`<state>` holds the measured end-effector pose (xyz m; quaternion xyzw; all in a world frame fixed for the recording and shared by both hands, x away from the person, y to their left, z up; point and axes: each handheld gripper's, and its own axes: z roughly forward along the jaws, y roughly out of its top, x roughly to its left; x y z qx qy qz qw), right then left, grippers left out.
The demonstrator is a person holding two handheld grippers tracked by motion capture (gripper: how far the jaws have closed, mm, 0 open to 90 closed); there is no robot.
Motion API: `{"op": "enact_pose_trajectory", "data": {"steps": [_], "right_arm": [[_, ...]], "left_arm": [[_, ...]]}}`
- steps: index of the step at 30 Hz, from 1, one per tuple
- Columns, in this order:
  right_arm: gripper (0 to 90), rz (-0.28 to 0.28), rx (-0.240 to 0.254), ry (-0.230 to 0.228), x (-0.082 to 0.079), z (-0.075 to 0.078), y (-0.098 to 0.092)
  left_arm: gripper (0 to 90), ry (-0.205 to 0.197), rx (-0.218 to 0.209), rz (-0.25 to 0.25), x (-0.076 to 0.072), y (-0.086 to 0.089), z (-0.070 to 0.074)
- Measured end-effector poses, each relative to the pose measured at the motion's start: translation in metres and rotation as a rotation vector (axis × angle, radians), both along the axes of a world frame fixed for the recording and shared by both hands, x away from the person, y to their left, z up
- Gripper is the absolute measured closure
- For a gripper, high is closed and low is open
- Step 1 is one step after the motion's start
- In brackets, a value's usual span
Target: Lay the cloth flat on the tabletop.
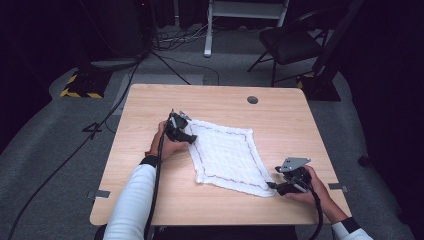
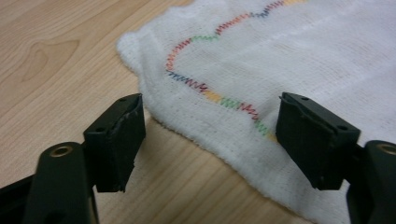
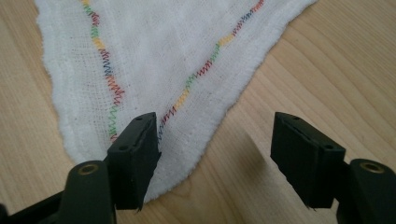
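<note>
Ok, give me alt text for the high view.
A white cloth lies flat on a wooden table, with the left gripper at its far-left corner and the right gripper at its near-right corner, both with open jaws.

Grey carpet (image 1: pixel 45 150) covers the floor around a light wooden table (image 1: pixel 150 200). Beyond it, in the dark, stand a black folding chair (image 1: pixel 290 42) and a white frame (image 1: pixel 245 15). Cables (image 1: pixel 107 117) trail across the carpet.

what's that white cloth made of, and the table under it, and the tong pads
The white cloth looks like woven cotton, matte: an open grid weave, a fuzzy hem and a multicoloured zigzag stitch line show. The table looks like wood-grain laminate or veneer, smooth with a faint sheen; which of the two is unclear. The left tongs have matte black pads, probably rubber on hard plastic.
</note>
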<state>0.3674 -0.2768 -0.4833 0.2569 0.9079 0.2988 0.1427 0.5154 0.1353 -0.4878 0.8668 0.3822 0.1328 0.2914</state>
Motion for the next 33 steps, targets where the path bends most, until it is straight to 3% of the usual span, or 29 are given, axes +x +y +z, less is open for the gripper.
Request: {"op": "enact_pose_trajectory", "data": {"steps": [1, 3, 5, 7, 10, 13, 15, 18, 21, 23, 25, 29, 33], "right_arm": [[32.9, -0.009, 0.010, -0.006, 0.001, 0.000, 0.000], [34.8, -0.040, 0.043, -0.012, 0.006, 0.002, -0.003], [36.3, -0.082, 0.078, -0.038, 0.015, 0.005, -0.007], [37.1, -0.114, 0.102, -0.048, 0.024, 0.007, -0.009], [39.0, -0.153, 0.115, -0.084, 0.044, 0.011, -0.003], [41.5, -0.164, 0.118, -0.088, 0.063, 0.013, 0.010], [45.0, -0.177, 0.091, -0.096, 0.080, 0.013, 0.022], [46.1, -0.201, 0.107, -0.084, 0.102, 0.012, 0.035], [46.6, -0.203, 0.077, -0.104, 0.115, 0.009, 0.049], [46.8, -0.213, 0.084, -0.087, 0.125, 0.005, 0.057], [47.1, -0.226, 0.048, -0.099, 0.131, 0.000, 0.062], [45.6, -0.264, 0.048, -0.079, 0.142, -0.006, 0.062], [46.1, -0.301, 0.003, -0.106, 0.145, -0.005, 0.055]], "left_arm": [[25.5, -0.007, 0.002, -0.017, -0.006, -0.002, 0.002], [25.3, -0.011, -0.048, -0.081, -0.023, -0.006, 0.010], [24.4, -0.015, -0.071, -0.126, -0.038, -0.009, 0.015], [23.8, -0.005, -0.072, -0.191, -0.059, -0.015, 0.019], [23.8, 0.007, -0.055, -0.239, -0.082, -0.020, 0.014], [23.8, 0.039, -0.044, -0.269, -0.096, -0.021, 0.007], [24.0, 0.061, -0.026, -0.291, -0.100, -0.019, 0.003], [23.9, 0.063, -0.026, -0.279, -0.104, -0.015, -0.001], [23.5, 0.059, -0.017, -0.270, -0.108, -0.010, -0.001], [23.2, 0.053, -0.015, -0.268, -0.111, -0.006, -0.001], [23.1, 0.049, -0.013, -0.261, -0.114, -0.003, -0.002], [23.0, 0.048, -0.010, -0.253, -0.119, 0.001, -0.002], [22.9, 0.046, -0.007, -0.243, -0.123, 0.005, -0.002]]}}
